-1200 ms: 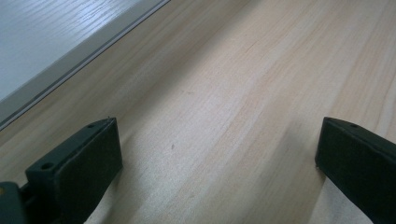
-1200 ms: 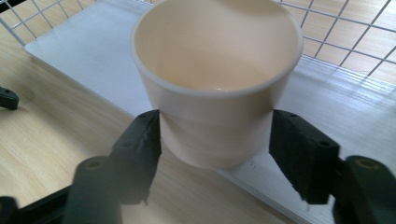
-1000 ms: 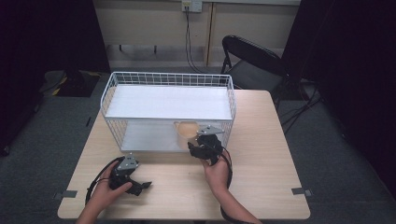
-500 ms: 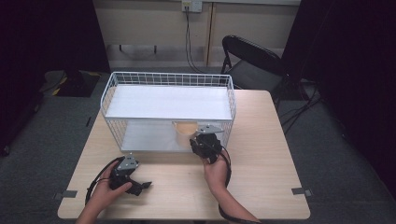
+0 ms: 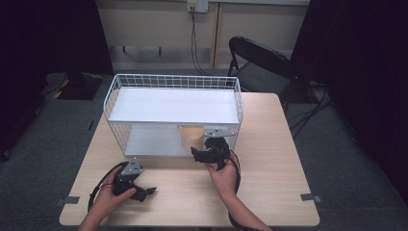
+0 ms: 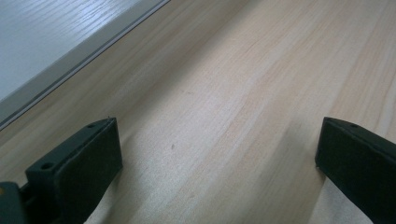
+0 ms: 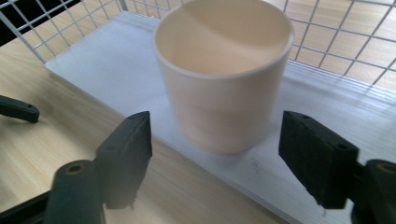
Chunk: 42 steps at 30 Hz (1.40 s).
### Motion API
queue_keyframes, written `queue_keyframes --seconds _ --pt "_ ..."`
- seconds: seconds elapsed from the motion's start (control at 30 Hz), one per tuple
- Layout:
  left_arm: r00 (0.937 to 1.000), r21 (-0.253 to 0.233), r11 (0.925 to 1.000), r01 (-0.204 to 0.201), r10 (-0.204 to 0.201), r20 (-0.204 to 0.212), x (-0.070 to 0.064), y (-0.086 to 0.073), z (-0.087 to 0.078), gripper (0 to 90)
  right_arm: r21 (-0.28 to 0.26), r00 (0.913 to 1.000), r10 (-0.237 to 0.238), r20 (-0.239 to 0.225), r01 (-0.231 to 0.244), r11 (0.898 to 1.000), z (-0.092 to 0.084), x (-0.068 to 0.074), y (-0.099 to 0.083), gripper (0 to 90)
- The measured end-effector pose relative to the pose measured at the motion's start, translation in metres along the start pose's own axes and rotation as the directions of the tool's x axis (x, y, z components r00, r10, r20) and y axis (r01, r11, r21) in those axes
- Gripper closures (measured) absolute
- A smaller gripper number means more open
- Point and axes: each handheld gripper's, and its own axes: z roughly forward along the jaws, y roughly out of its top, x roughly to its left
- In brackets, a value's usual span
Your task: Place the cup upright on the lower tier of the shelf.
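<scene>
A cream cup stands upright on the lower white board of a white wire shelf, at the board's front edge. My right gripper faces it from the table side. Its jaws have just been opening and now stand wide on either side of the cup's base, with both pads clear of it. My left gripper rests low over the bare tabletop near the front left, open with nothing between its fingers.
The shelf has a white top board over the cup and wire walls at the sides and back. A black folding chair stands behind the table. Light wood tabletop stretches to the right of the shelf.
The right gripper's jaws look spread wider beside the cup than before. Both hands and the cup stay where they were.
</scene>
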Motion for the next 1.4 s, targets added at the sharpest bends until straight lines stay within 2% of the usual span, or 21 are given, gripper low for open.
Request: queue_keyframes --seconds 0.23,0.4,0.67,1.0,1.17,1.4 --pt "1.0000 0.000 1.0000 0.000 0.000 0.000 0.000 0.000 0.000 0.0 -0.002 0.9995 -0.022 -0.021 0.022 1.000 -0.002 0.003 -0.001 15.6" --pt "1.0000 0.000 1.0000 0.001 -0.001 0.000 0.000 0.000 0.000 0.0 0.006 0.9986 -0.042 -0.033 0.042 0.999 -0.004 0.004 -0.002 15.4" --pt "1.0000 0.001 1.0000 -0.002 0.002 0.000 0.000 0.000 0.000 0.0 0.002 0.9971 -0.033 -0.069 0.033 0.999 -0.010 0.004 -0.002 15.3" --pt "1.0000 0.000 1.0000 0.000 0.000 0.000 0.000 0.000 0.000 0.0 0.004 0.9922 -0.075 -0.099 0.076 0.997 -0.020 0.005 -0.006 15.4" --pt "1.0000 0.000 1.0000 0.000 0.000 0.000 0.000 0.000 0.000 0.0 0.003 0.9876 -0.095 -0.125 0.096 0.995 -0.027 0.002 -0.009 15.4" --pt "1.0000 0.000 1.0000 0.000 0.000 0.000 0.000 0.000 0.000 0.0 0.017 0.9879 -0.086 -0.129 0.089 0.996 -0.035 -0.007 -0.019 15.4"
